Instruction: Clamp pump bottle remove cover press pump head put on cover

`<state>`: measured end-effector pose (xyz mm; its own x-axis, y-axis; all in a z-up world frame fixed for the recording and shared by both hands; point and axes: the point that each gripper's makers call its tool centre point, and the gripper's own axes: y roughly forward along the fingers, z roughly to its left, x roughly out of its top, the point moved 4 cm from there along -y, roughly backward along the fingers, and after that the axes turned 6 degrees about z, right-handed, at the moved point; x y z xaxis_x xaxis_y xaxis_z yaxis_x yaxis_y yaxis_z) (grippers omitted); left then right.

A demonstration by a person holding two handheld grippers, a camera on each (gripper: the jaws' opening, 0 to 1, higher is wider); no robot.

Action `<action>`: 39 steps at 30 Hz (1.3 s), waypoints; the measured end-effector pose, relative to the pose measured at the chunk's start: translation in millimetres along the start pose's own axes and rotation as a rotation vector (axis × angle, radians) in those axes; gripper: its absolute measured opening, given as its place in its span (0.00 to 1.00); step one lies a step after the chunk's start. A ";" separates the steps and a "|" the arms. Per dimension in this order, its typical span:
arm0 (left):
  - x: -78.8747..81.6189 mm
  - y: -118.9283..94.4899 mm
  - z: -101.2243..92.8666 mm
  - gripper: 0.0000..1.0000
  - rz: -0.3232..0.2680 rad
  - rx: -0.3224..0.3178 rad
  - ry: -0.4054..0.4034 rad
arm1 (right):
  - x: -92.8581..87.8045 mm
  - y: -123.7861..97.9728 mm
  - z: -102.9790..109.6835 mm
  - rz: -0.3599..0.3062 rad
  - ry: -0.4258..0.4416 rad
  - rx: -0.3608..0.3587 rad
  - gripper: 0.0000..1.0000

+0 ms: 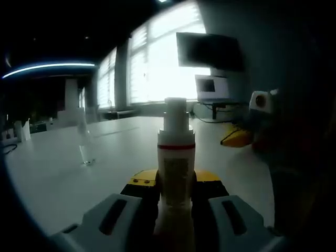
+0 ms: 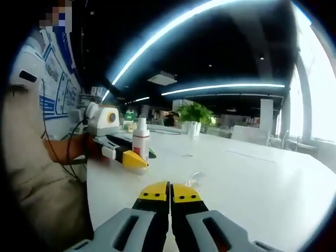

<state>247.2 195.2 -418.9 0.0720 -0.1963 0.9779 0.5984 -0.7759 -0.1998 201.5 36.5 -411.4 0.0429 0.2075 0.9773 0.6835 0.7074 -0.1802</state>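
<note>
A white pump bottle [image 1: 176,173] with a red band stands upright between the yellow-tipped jaws of my left gripper [image 1: 176,182], which is shut on its body. Its pump head [image 1: 176,109] is bare. A clear cover [image 1: 85,147] stands on the white table [image 1: 63,178], apart to the left. In the right gripper view the bottle [image 2: 140,139] shows at the left, held by the left gripper [image 2: 128,156]. My right gripper [image 2: 169,193] is shut on nothing, low over the table, and a small clear thing [image 2: 195,180] lies just past its tips. The right gripper's [image 1: 236,138] yellow tip enters the left gripper view.
A person in a beige sleeve [image 2: 37,173] stands at the table's left edge. A potted plant [image 2: 195,114] and small items sit at the far end. A monitor [image 1: 209,50] and a laptop [image 1: 212,89] are by the bright windows.
</note>
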 end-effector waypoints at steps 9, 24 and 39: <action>0.7 -0.2 -2.0 0.14 -0.001 0.000 0.003 | -1.0 1.0 -1.3 0.004 -0.002 0.008 0.00; 0.0 0.0 -0.8 0.14 0.000 -0.001 -0.003 | -4.8 0.9 -6.1 0.028 -0.020 0.007 0.00; 0.4 -0.2 -1.6 0.15 -0.002 -0.001 0.010 | -7.8 2.3 -9.0 0.082 -0.002 -0.026 0.00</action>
<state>245.8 194.3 -418.5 0.0627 -0.2002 0.9777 0.5975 -0.7772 -0.1975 209.3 30.4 -418.5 0.0984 0.2653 0.9591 0.6962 0.6704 -0.2568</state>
